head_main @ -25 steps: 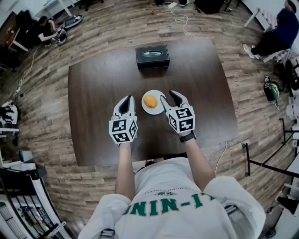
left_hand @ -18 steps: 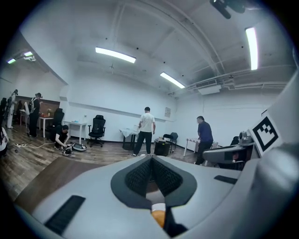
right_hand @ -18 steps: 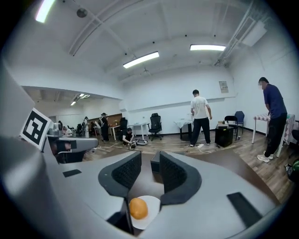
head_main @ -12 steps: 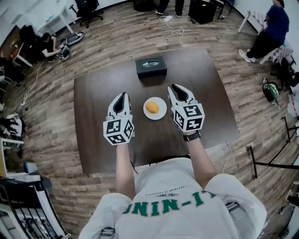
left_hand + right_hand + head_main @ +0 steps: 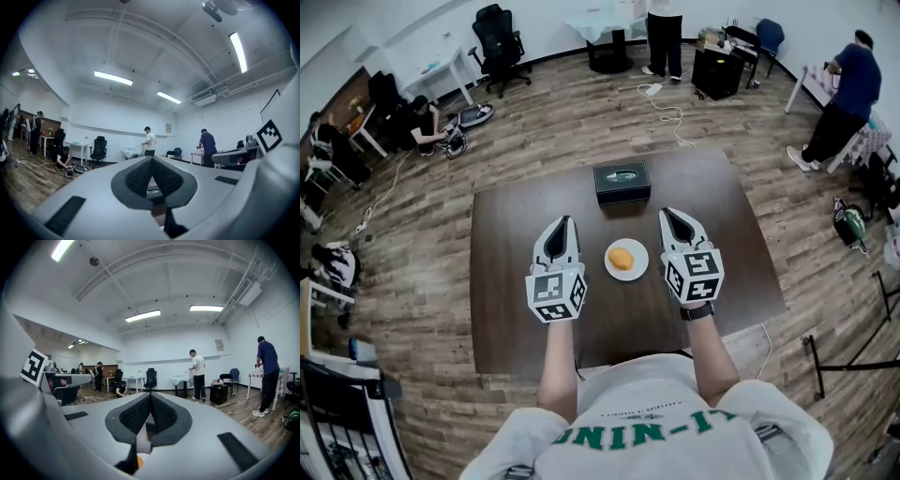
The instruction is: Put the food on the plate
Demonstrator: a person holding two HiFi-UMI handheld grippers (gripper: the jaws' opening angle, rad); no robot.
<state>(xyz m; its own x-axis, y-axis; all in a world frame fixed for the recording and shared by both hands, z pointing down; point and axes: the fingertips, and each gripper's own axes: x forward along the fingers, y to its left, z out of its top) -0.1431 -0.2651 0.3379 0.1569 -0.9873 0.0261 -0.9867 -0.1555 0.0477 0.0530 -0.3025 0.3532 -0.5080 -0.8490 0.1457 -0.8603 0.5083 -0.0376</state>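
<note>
An orange piece of food (image 5: 621,258) lies on a small white plate (image 5: 636,270) in the middle of the dark wooden table (image 5: 506,309). My left gripper (image 5: 563,223) is held to the left of the plate, its jaws shut and empty. To the plate's right my right gripper (image 5: 668,216) is also shut with nothing in it. Both point away from me and stand apart from the plate. In the left gripper view the pads (image 5: 140,177) meet at the tip. The right gripper view shows closed pads (image 5: 161,414), with a sliver of the food (image 5: 139,461) below them.
A black box (image 5: 622,182) stands on the table just behind the plate. Around the table is wooden floor with several people, office chairs (image 5: 499,37), desks and cables (image 5: 670,112). The table's near edge (image 5: 609,358) is close to my body.
The right jaws have closed from open beside the plate. Both grippers have drawn back from the plate and now point level. The head view has tilted up, taking in more of the room.
</note>
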